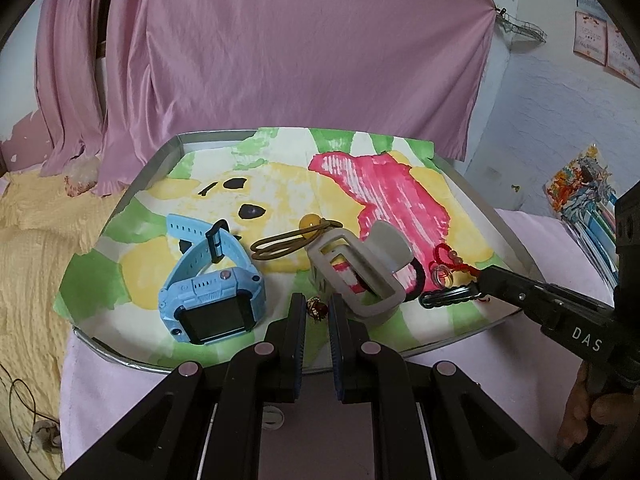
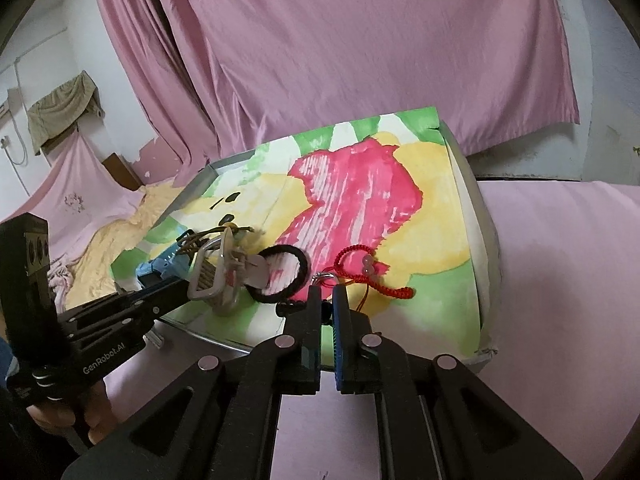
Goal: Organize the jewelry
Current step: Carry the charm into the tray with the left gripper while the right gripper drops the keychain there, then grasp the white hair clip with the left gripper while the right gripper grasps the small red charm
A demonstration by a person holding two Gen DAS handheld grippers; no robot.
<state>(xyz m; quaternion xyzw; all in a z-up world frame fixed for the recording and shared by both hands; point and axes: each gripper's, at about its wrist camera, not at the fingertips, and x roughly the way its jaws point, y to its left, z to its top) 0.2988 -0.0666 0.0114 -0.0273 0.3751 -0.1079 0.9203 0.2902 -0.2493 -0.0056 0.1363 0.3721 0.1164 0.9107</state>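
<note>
From my left wrist camera, the left gripper (image 1: 317,312) hangs over the near edge of the tray (image 1: 160,160), its jaws a narrow gap apart with nothing clamped; a small red-and-gold trinket (image 1: 316,307) lies between the fingertips, too small for me to say what it is or whether the pads touch it. The right gripper (image 2: 327,294) is nearly closed on a black hair clip (image 1: 450,295), which I see whole only from the left camera; from the right wrist just its dark end pokes out beside the left finger, and the contact itself is hidden. The grey claw clip (image 1: 358,268) covers most of the black hair tie (image 2: 282,276) in the left view, and in the right view it is motion-blurred and blocks the blue watch (image 1: 212,284). The red cord bracelet (image 2: 370,276) lies just beyond the right fingertips, with a small metal ring (image 1: 442,276) beside it whose nature I cannot make out. The brown elastic (image 1: 292,240) with its amber bead lies behind the claw clip. My count on the painted paper (image 1: 360,184) lining the tray: one watch, one claw clip, one hair clip, one black tie, one brown elastic, one bracelet, one ring, one trinket. A hand (image 1: 592,416) on the right handle is cut off at the frame edge.
</note>
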